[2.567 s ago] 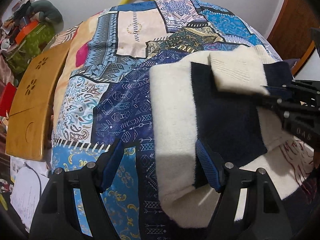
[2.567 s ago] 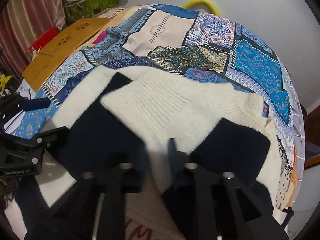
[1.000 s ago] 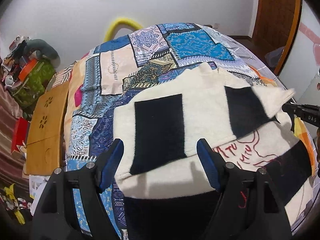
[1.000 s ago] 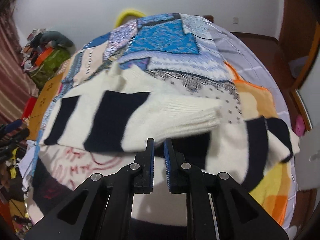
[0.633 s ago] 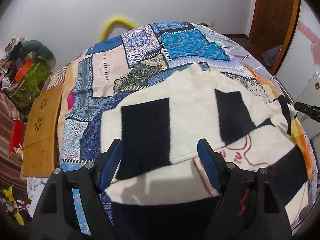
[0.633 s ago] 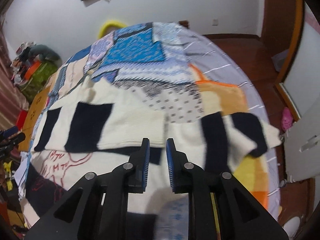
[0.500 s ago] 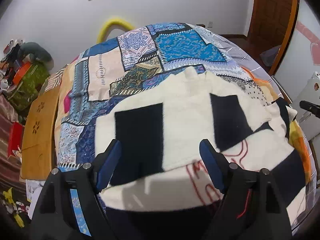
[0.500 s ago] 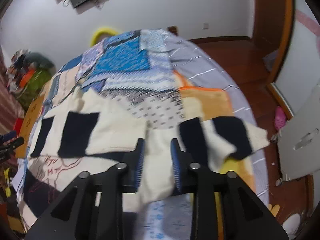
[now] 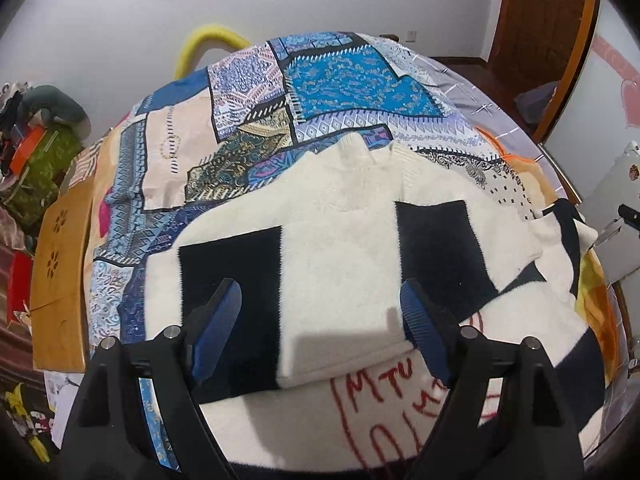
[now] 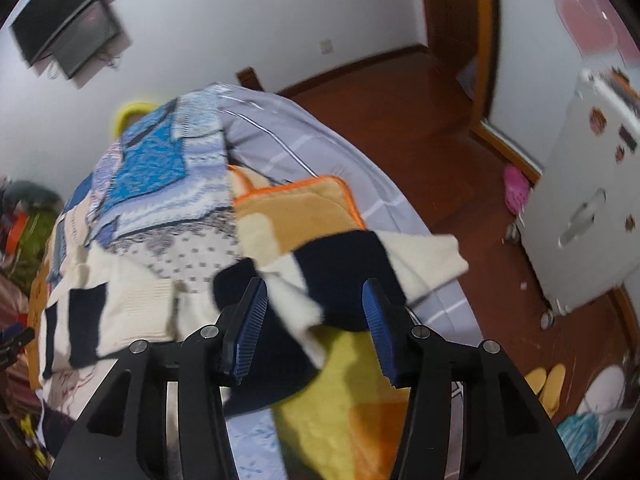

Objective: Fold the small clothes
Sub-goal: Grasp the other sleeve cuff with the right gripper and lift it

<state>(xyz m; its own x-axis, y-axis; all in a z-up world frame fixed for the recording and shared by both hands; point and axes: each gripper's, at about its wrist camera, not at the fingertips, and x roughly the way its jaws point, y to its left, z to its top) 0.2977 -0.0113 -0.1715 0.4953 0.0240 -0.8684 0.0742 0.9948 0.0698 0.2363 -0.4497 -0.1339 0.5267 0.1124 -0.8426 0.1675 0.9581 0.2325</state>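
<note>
We see a cream knitted sweater with navy blocks and red stitched lettering [image 9: 336, 248] spread across a bed covered by a blue, white and tan patchwork quilt [image 9: 328, 80]. One sleeve is folded across the chest, its ribbed cuff reaching the sweater's right side in the left wrist view. The other sleeve [image 10: 360, 264] lies out towards the bed's edge, over an orange-trimmed yellow blanket [image 10: 296, 208].

Our left gripper [image 9: 320, 320] hangs above the folded sleeve with its blue pads wide apart, nothing pressed between them. Our right gripper [image 10: 314, 320] hovers over the outstretched sleeve; its jaws have just been opening, and they stand apart with the sleeve's navy band showing between them, unclamped.

A pale wooden board with flower cut-outs [image 9: 60, 264] lies beside the quilt's left edge. A yellow foam loop [image 9: 208, 44] rises at the bed's far end.
</note>
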